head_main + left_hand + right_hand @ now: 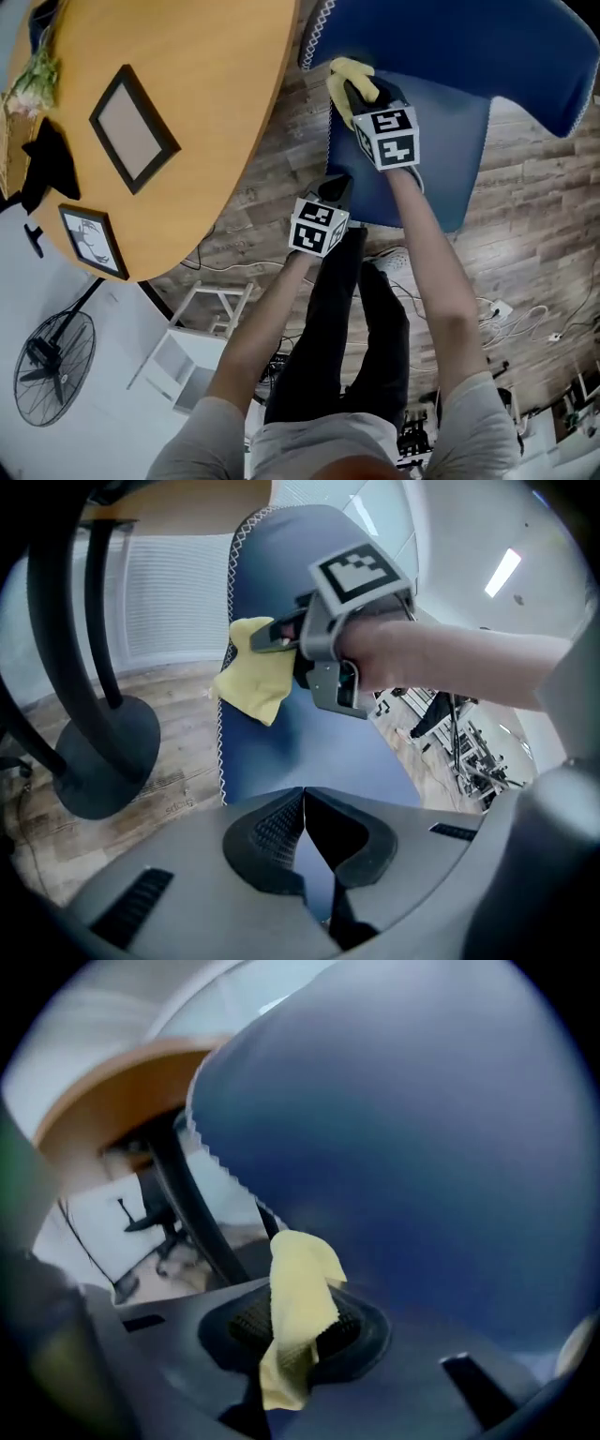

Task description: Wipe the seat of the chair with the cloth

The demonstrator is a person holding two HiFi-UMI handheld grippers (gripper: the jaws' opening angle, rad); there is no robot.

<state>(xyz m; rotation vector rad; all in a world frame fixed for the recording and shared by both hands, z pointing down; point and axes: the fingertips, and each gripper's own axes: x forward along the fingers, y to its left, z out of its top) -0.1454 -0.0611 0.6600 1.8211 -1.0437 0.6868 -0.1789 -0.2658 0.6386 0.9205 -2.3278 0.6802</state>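
The blue chair seat lies at the top right of the head view, with its backrest beyond. A yellow cloth rests on the seat's left part, and my right gripper is shut on it. The right gripper view shows the cloth pinched between the jaws of that gripper, close against the blue upholstery. My left gripper hovers at the seat's near edge, shut and empty. In its own view, my left gripper faces the cloth and the seat.
A round wooden table with two picture frames fills the upper left, its edge close to the chair. The table's black base stands left of the seat. A floor fan and cables lie on the wooden floor.
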